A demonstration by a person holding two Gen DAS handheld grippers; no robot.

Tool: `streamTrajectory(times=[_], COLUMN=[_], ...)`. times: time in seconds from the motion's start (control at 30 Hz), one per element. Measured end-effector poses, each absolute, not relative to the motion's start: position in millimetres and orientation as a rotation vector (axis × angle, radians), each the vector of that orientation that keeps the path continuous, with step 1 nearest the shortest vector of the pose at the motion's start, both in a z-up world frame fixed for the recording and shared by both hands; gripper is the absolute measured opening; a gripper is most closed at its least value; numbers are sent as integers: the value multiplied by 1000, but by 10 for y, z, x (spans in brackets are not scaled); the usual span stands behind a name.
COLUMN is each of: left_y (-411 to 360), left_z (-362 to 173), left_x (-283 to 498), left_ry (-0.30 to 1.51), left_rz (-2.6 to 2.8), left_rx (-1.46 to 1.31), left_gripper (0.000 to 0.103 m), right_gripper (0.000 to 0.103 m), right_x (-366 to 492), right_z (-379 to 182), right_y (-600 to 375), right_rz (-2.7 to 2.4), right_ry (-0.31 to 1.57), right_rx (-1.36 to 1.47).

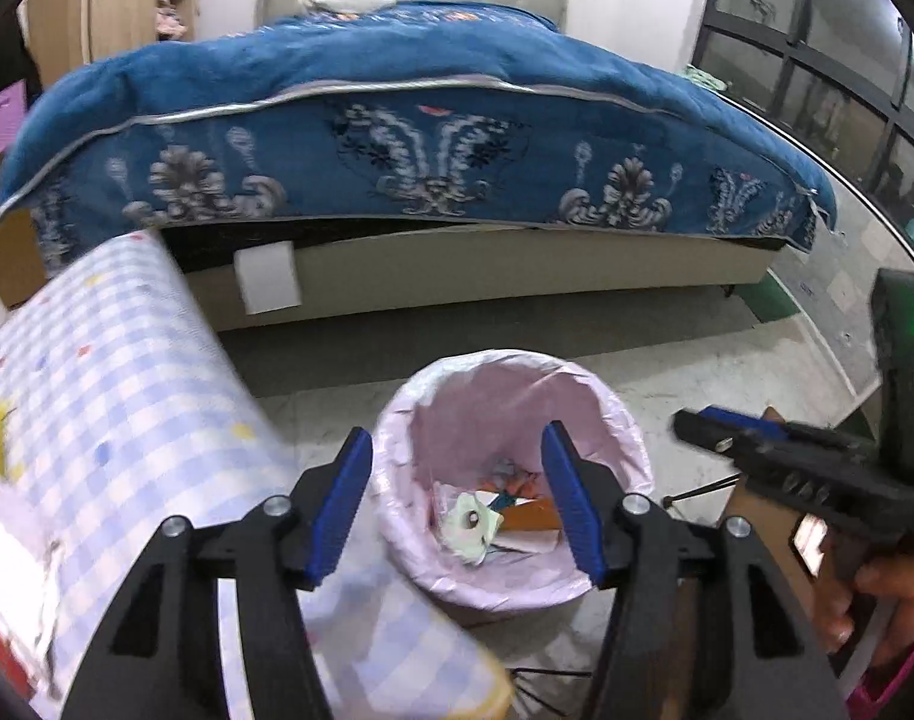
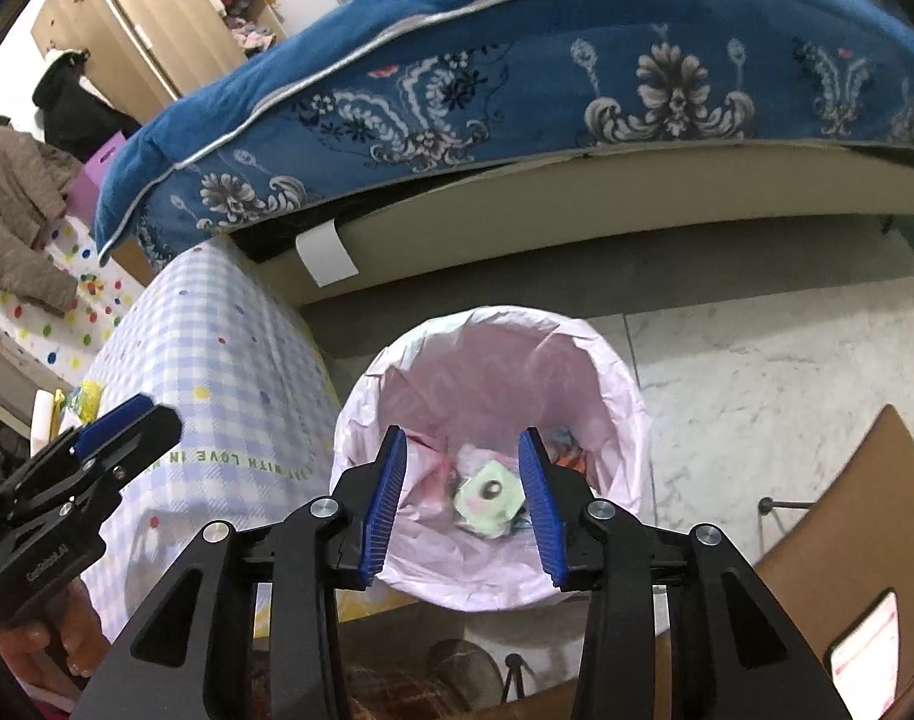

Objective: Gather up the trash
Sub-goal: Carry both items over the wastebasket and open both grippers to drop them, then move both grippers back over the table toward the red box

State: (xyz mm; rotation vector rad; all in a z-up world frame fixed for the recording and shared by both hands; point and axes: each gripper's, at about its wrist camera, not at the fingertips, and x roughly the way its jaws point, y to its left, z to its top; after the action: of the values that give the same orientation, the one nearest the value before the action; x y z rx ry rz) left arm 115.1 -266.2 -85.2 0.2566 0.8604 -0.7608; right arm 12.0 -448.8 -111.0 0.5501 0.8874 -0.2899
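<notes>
A bin with a pink liner [image 1: 613, 420] [image 2: 619, 360] stands on the floor beside the table. Paper scraps and wrappers lie at its bottom. A pale green wrapper with a dark spot [image 1: 472, 525] [image 2: 490, 498] shows blurred inside the bin mouth, touching neither gripper. My left gripper [image 1: 457, 438] hovers over the bin, open, with nothing between its blue pads. My right gripper [image 2: 463, 437] also hangs over the bin, open and empty. Each gripper shows from the side in the other's view: the right gripper [image 1: 706, 426] at the bin's right, the left gripper [image 2: 139, 414] over the table edge.
A table with a blue checked cloth [image 1: 115, 396] [image 2: 229, 360] stands left of the bin. Behind it is a bed with a blue quilt [image 1: 397, 138] [image 2: 517, 90]. A brown board [image 2: 847, 510] with a phone [image 2: 865, 648] lies at the right, thin stand legs [image 2: 781, 504] beside it.
</notes>
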Motion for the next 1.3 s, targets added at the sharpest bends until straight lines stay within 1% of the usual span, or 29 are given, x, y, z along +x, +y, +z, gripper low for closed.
streamTrajectory(times=[0.17,0.4,0.6,0.77,0.87,0.93,1.0,1.07,1.13,1.2,1.3], left_y=[-2278,-1673,-1028,-498,-119,129,355,562,728,804,833], left_z=[-791,-588,-428,-397,-392,-392,-402,-443,-491,-522,-559], left_x=[949,752,667,630,636,643,657,717,769,820,842], left_ry=[853,825,799,783,776,772,775,798,821,833,840], left_rz=[-700,-616,-497,-378,-300,-252,-205,-167,-141,-123,-125], left_rx=[280,220,149,134,114,91,68,36,4,-15,-39], left_gripper=[57,57,57,57,59,66,69,75,84,93,96], right_gripper=[40,39,39,40,40,41,44,45,46,50,53], right_x=[-32,-107,-20,124,229,311,411,498,558,597,648], right_z=[-939,-628,-422,-278,-224,-211,-216,-216,-215,-223,-248], right_y=[-4285,-3810,-3274,-2741,-2412,-2202,-1983,-1806,-1680,-1579,-1526], right_rz=[-264,-190,-98,-8,48,79,113,136,153,160,147], right_ry=[865,833,828,828,829,838,851,854,857,858,857], right_rx=[534,460,370,289,236,204,172,147,135,115,88])
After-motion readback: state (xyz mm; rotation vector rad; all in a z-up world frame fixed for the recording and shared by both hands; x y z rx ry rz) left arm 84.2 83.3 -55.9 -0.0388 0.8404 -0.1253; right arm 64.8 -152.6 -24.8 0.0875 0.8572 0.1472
